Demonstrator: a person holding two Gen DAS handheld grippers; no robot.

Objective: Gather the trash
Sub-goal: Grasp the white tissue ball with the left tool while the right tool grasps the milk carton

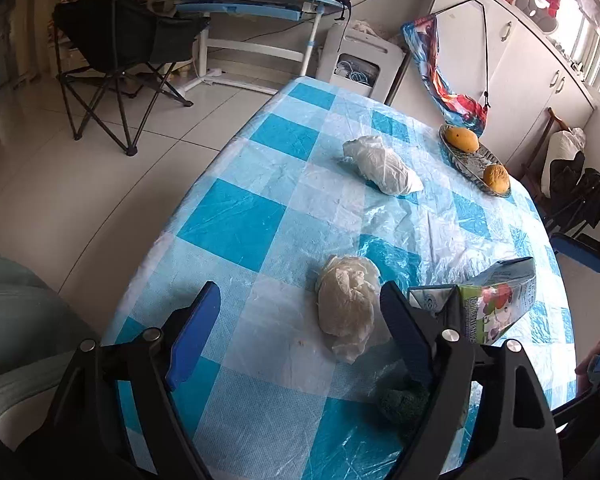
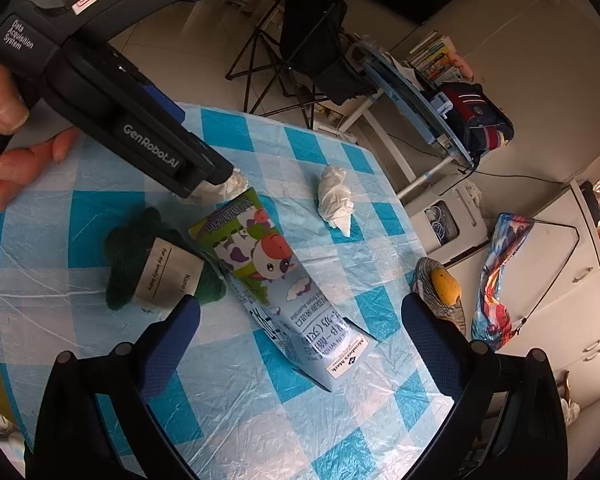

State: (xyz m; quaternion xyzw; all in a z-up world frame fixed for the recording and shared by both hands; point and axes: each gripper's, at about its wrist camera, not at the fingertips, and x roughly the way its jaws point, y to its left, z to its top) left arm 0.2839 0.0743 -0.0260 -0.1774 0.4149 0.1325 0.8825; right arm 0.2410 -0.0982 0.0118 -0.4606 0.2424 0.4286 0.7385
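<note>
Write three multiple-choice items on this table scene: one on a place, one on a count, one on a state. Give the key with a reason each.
1. Where do the yellow fruits lie?
A. in the glass dish
B. on the floor
C. on the folding chair

2. How many crumpled white bags lie on the checked tablecloth?
A. one
B. two
C. four

3. How does the milk carton lie?
A. upright, sealed
B. flattened on its side
C. hanging from a gripper

Key: 1 A, both sit in the dish; 2 B, one near, one farther; 3 B, it lies flat on the cloth.
</note>
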